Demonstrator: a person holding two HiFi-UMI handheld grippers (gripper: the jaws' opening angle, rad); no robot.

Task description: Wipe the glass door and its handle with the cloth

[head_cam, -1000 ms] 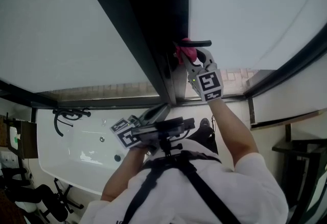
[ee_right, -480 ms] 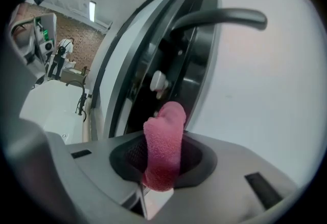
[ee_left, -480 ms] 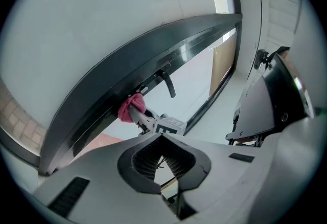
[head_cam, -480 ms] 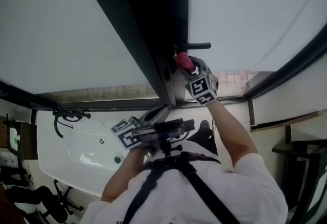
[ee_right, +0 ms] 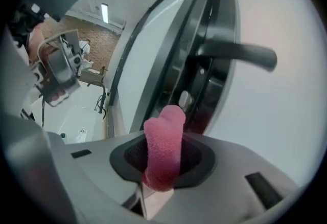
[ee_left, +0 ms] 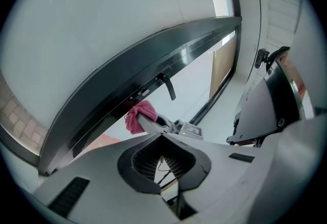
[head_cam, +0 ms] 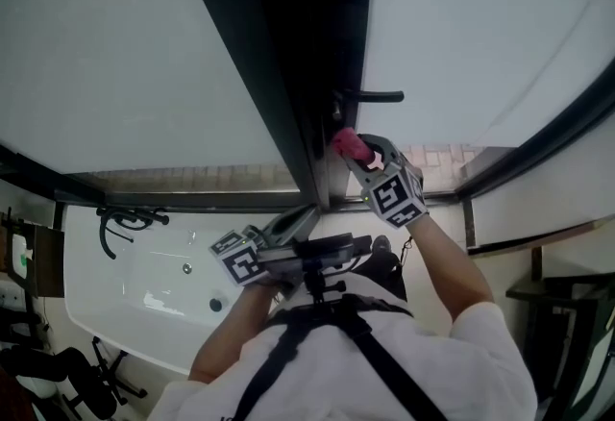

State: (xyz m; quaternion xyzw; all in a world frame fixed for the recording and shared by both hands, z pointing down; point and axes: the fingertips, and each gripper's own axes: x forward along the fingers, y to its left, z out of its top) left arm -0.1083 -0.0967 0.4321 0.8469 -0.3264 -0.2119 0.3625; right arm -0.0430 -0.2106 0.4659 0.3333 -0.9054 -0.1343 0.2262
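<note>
My right tool [head_cam: 359, 152] is clamped on the pink cloth [head_cam: 347, 141]. In the right gripper view the rolled cloth [ee_right: 163, 146] stands up between the two jaws and pokes out past their tips. I hold it up against the glass door [head_cam: 480, 25], at the dark frame [head_cam: 288, 73] that runs along the pane's edge. The black lever handle [head_cam: 377, 96] sticks out from that frame just beyond the cloth and is apart from it. In the right gripper view the handle [ee_right: 240, 53] sits above and to the right of the cloth's tip. The tip lies close to the metal plate on the frame, though I cannot tell for sure whether it touches.

My left tool [head_cam: 296, 215] hangs lower, near my chest and well apart from the door. Its jaws are drawn together with nothing between them [ee_left: 162, 159]. From the left gripper view I can see the cloth [ee_left: 140, 115] bunched at the frame, below the handle [ee_left: 167, 86].

A white bathtub [head_cam: 144, 284] lies below me on my left side, with a black tap [head_cam: 120, 217] at its edge.
</note>
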